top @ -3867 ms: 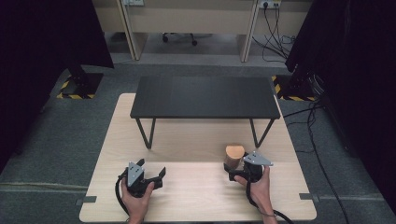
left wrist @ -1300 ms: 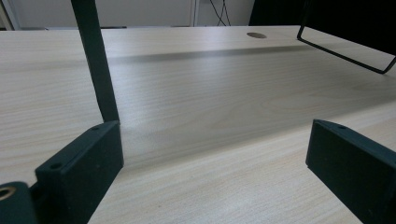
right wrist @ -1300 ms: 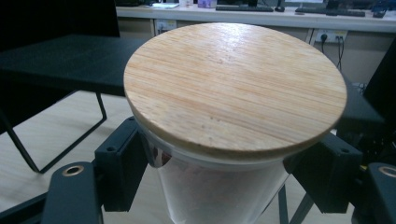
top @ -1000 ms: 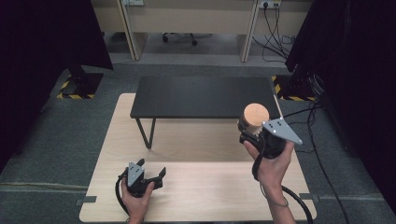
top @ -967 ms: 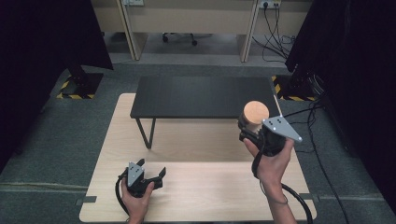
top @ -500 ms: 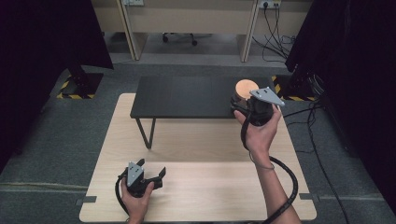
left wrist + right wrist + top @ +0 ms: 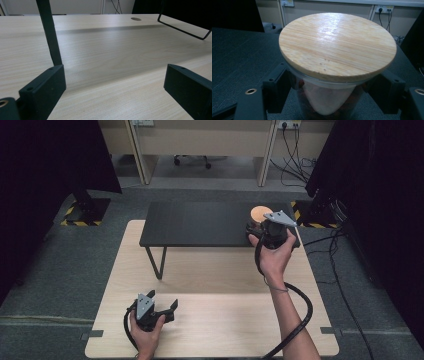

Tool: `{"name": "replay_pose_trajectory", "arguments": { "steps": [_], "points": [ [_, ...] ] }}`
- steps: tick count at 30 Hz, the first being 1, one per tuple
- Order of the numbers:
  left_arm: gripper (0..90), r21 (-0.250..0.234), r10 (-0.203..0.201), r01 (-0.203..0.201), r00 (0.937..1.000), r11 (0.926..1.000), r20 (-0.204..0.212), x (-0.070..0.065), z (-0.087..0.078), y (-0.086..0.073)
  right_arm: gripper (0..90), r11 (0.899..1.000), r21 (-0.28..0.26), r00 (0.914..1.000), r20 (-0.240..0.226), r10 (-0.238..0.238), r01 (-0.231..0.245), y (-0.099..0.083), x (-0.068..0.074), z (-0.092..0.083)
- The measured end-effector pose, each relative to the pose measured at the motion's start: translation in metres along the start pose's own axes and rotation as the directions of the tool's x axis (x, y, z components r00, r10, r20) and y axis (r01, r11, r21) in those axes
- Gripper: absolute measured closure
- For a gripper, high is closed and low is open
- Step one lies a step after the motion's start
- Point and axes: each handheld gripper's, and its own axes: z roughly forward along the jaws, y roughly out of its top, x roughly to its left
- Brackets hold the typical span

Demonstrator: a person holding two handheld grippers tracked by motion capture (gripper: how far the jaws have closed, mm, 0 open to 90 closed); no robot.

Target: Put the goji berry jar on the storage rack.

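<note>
A glass jar with a round wooden lid (image 7: 260, 213) is over the right end of a low black stand (image 7: 200, 222). My right gripper (image 7: 258, 224) is shut on the jar. In the right gripper view both jaws press the glass below the lid (image 7: 337, 45), and dark reddish contents show inside. Whether the jar's base touches the stand I cannot tell. My left gripper (image 7: 168, 310) rests on the light wooden table (image 7: 225, 320) near its front edge. Its jaws are open with nothing between them (image 7: 115, 87).
The stand sits on thin black legs (image 7: 50, 37) across the far half of the table. A round cable hole (image 7: 136, 19) lies in the tabletop. Black curtains flank both sides, and cables (image 7: 345, 270) trail on the floor at right.
My right gripper has carried the jar away from me, from over the wooden table to the right end of the black stand. The left gripper has not moved.
</note>
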Motion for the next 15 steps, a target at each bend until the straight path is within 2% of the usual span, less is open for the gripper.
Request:
{"name": "replay_pose_trajectory", "arguments": {
  "steps": [2,4,7,15],
  "points": [
    [3.2,0.001,0.001,-0.001,1.0000,1.0000,0.000,0.000,0.000,0.000,25.8,1.000,0.000,0.9999,-0.003,-0.017,0.017,-0.001,0.000,0.003],
    [3.2,0.001,0.002,-0.002,1.0000,1.0000,-0.001,0.000,0.000,0.000,25.9,1.000,-0.012,0.9999,-0.015,-0.004,0.004,-0.004,-0.003,0.006],
    [3.2,-0.001,0.002,-0.002,1.0000,1.0000,0.000,0.000,0.000,0.000,25.8,1.000,-0.028,0.9995,-0.028,-0.010,0.009,-0.008,-0.007,0.008],
    [3.2,0.000,0.003,-0.003,1.0000,1.0000,-0.001,0.000,0.000,0.000,25.9,0.999,-0.053,0.9992,-0.038,-0.013,0.011,-0.014,-0.010,0.010]
  ]
}}
